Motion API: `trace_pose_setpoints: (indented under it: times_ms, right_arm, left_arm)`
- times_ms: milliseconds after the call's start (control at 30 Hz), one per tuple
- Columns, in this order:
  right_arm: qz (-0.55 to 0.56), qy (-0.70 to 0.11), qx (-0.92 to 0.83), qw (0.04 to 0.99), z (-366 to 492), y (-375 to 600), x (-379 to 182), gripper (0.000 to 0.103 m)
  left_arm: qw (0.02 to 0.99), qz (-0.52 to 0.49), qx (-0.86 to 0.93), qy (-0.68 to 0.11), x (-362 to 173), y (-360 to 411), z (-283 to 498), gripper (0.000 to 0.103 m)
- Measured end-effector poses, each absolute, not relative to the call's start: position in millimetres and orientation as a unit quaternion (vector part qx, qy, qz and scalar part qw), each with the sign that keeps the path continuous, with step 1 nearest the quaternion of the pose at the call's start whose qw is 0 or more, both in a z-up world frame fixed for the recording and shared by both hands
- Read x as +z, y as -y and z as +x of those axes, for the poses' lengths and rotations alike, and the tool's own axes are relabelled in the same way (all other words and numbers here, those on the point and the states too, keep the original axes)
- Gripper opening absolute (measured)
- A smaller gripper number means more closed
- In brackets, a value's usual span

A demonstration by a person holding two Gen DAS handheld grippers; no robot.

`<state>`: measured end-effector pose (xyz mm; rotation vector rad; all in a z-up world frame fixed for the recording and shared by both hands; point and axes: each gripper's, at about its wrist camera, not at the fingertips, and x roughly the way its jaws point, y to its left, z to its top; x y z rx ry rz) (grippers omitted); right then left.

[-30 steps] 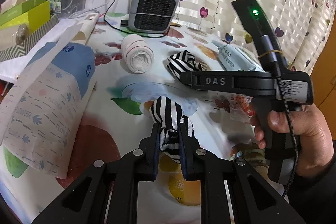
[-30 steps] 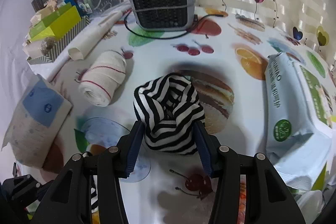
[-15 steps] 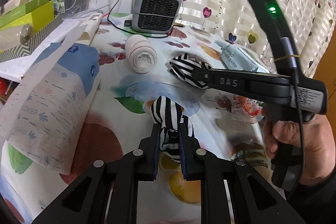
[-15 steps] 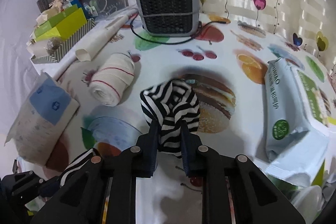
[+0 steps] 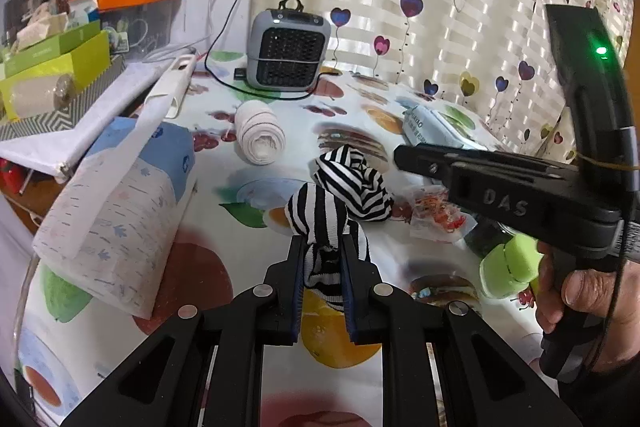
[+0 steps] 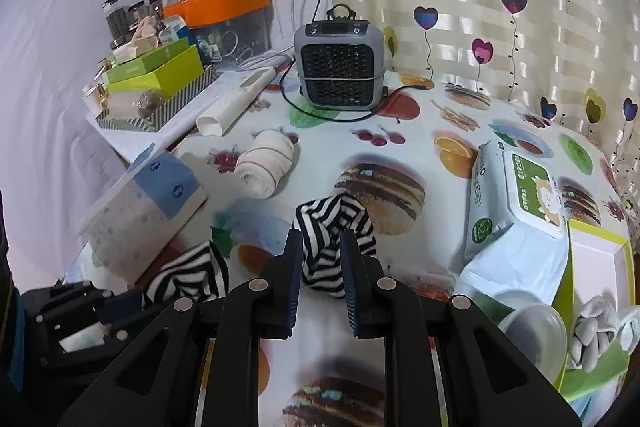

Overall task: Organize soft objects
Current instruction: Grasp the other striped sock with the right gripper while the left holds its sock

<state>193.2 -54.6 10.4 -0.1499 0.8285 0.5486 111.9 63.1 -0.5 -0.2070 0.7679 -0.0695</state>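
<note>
My left gripper (image 5: 322, 259) is shut on a black-and-white striped cloth (image 5: 316, 211), which bunches up above the pads. My right gripper (image 6: 322, 255) is shut on a second striped cloth (image 6: 332, 223) and holds it off the fruit-print tablecloth (image 6: 400, 147). In the left wrist view this second cloth (image 5: 354, 183) hangs just behind the first, at the tip of the right tool's black finger (image 5: 424, 163). In the right wrist view the left gripper's cloth (image 6: 188, 275) shows at the lower left. A rolled white cloth (image 5: 260, 139) (image 6: 266, 163) lies further back on the table.
A tissue pack (image 5: 116, 211) lies to the left and a wet-wipes pack (image 6: 516, 211) to the right. A grey heater (image 6: 340, 67) with its cable stands at the back. A green cup (image 5: 512, 267), a snack wrapper (image 5: 436, 211) and boxes (image 6: 156, 75) crowd the edges.
The right gripper's jaws went from open around the striped cloth to shut on it, then lifted it towards the left gripper. The left gripper rose slightly, still holding its cloth.
</note>
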Motion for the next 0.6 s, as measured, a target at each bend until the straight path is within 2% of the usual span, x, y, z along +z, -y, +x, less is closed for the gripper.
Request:
trace_pose_setpoints:
  times_ms: [67,100,133,167,567,600]
  right_arm:
    - [-0.082,-0.403,0.255,0.875,200,49,3,0.021]
    - [-0.084,-0.405,0.253,0.874,204,48,-2,0.031]
    - [-0.085,-0.410,0.253,0.872,208,47,-7,0.052]
    - [-0.085,-0.416,0.253,0.870,213,45,-12,0.067]
    - [-0.069,-0.478,0.226,0.846,254,35,-54,0.068]
    - [-0.068,-0.476,0.229,0.846,254,35,-54,0.062]
  left_arm:
    - [0.921,-0.102,-0.032,-0.373,0,-63,111,0.015]
    - [0.921,-0.104,-0.031,-0.374,-1,-64,110,0.015]
    - [0.920,-0.106,-0.030,-0.376,-2,-65,110,0.015]
    - [0.920,-0.106,-0.029,-0.377,-3,-65,111,0.015]
    - [0.915,-0.108,-0.019,-0.388,-13,-74,124,0.015]
    - [0.915,-0.107,-0.019,-0.389,-14,-74,124,0.015]
